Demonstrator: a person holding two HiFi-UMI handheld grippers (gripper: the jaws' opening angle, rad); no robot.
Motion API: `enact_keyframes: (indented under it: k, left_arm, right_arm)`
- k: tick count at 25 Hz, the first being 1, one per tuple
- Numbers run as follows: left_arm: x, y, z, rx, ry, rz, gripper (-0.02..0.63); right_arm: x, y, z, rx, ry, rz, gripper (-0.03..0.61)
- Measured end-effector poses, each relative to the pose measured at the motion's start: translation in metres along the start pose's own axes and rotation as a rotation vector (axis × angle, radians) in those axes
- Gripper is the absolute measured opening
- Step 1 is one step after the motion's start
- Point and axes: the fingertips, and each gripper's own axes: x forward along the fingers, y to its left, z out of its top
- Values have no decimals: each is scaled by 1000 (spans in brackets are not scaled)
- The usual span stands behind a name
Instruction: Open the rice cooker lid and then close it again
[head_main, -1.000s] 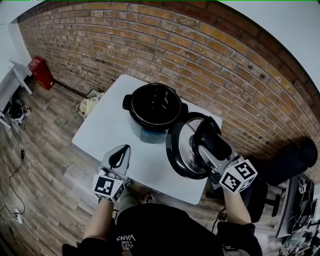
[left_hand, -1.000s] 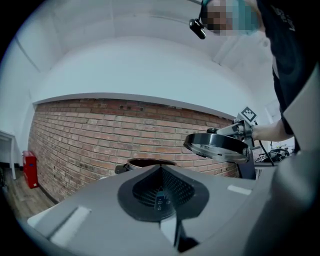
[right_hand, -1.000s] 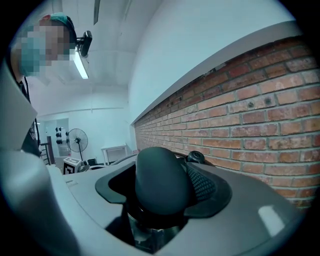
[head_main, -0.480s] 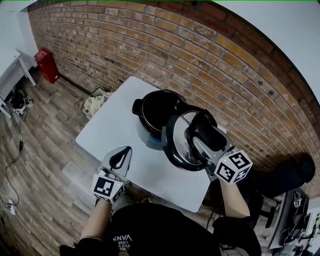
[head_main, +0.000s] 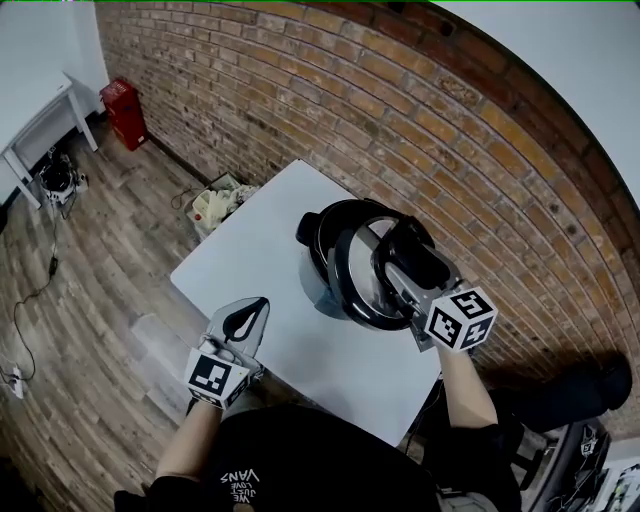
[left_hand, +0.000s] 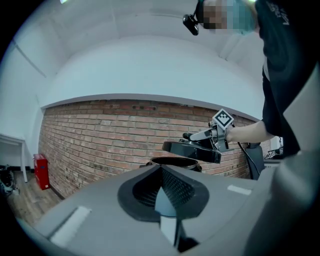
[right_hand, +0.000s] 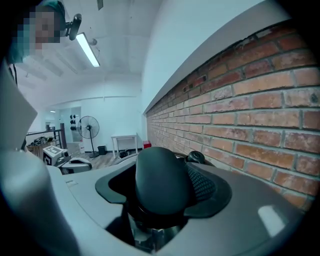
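Observation:
The black rice cooker pot (head_main: 322, 232) stands open on the white table (head_main: 265, 290) near the brick wall. Its round lid (head_main: 352, 275) hangs tilted over the pot's right side, partly covering it. My right gripper (head_main: 408, 262) is shut on the lid's black handle (right_hand: 160, 182), which fills the space between its jaws in the right gripper view. My left gripper (head_main: 246, 318) is shut and empty near the table's front edge, pointing level at the pot. In the left gripper view, the lid (left_hand: 192, 150) hovers just above the pot rim (left_hand: 172, 161), beyond the left gripper (left_hand: 167, 192).
A brick wall (head_main: 420, 110) runs close behind the table. On the floor to the left lie a bag of clutter (head_main: 215, 205), a red canister (head_main: 125, 110) and a white desk (head_main: 40, 125). A black chair (head_main: 565, 400) stands at the right.
My right gripper has carried the lid from beside the pot to over its right side. The left gripper has shifted only slightly and stays shut.

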Motion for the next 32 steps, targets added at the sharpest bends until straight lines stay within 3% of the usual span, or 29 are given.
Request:
enact_keyframes:
  k: [17, 26, 32]
  left_arm:
    - [5, 32, -11, -3, 19, 24, 2]
    - [11, 38, -17, -20, 45, 10, 2]
    - [14, 39, -20, -21, 42, -6, 2]
  right_arm:
    - [72, -9, -8, -129, 131, 15, 314]
    - [87, -17, -17, -114, 175, 44, 311]
    - [89, -13, -16, -132, 193, 107, 301]
